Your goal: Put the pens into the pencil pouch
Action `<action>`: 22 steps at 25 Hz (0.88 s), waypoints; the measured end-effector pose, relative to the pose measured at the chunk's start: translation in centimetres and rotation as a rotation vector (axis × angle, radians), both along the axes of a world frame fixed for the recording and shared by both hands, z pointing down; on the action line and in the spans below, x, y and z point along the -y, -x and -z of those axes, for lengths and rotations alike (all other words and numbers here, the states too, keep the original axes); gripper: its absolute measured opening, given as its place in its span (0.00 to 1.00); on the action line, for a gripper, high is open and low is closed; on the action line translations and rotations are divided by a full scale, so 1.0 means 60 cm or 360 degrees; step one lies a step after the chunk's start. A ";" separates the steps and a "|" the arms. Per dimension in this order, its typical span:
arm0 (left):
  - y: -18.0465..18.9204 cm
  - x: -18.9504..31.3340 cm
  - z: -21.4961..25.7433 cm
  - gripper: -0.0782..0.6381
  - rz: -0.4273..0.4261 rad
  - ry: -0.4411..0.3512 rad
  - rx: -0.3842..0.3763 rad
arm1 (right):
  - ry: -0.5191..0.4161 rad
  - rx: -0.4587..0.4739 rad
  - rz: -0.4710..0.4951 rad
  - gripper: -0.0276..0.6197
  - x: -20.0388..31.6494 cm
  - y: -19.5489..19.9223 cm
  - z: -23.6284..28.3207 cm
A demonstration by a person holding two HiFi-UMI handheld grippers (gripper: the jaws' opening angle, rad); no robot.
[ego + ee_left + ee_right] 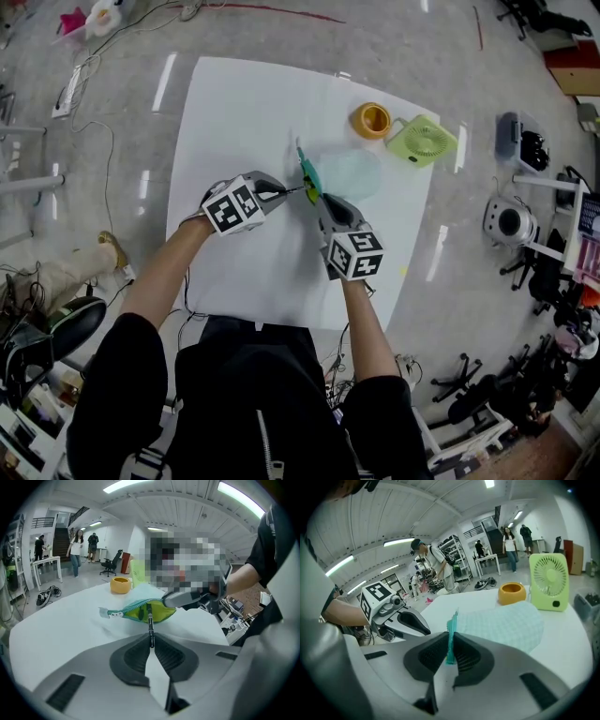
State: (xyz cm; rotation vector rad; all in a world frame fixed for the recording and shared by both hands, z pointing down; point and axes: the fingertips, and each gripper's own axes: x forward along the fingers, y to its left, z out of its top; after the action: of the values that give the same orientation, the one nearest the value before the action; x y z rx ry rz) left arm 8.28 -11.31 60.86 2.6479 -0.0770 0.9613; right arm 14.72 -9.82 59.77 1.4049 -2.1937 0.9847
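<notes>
The pen's (150, 623) rear end is hidden between the left gripper's (151, 640) fingers (132, 656).

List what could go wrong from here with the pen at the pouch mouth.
The left gripper grips the pen only by its rear end; if the tip snags the zipper edge of the pouch, it might pivot or slip. The right gripper pinches just a thin strip of the pouch rim; a slip there would probably let the mouth sag shut.

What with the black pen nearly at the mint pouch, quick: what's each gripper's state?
Left gripper: closed on a thin black pen.
Right gripper: closed on the teal zipper edge of the pale mint fabric pouch.
</notes>
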 end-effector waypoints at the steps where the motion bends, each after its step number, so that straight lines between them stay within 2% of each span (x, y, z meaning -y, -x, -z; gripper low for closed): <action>1: -0.007 0.001 0.001 0.18 0.0004 0.0008 -0.0008 | 0.0001 0.0003 -0.0004 0.11 0.000 0.001 -0.001; 22: -0.100 0.014 -0.008 0.17 0.0032 0.0045 -0.0099 | 0.0022 0.0091 -0.0035 0.11 0.000 0.019 0.000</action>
State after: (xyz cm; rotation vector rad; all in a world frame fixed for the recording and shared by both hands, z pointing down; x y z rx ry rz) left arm 14.27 -12.15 61.33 2.6438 -0.0749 0.8663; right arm 13.57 -9.81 59.79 1.4145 -2.2122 1.0578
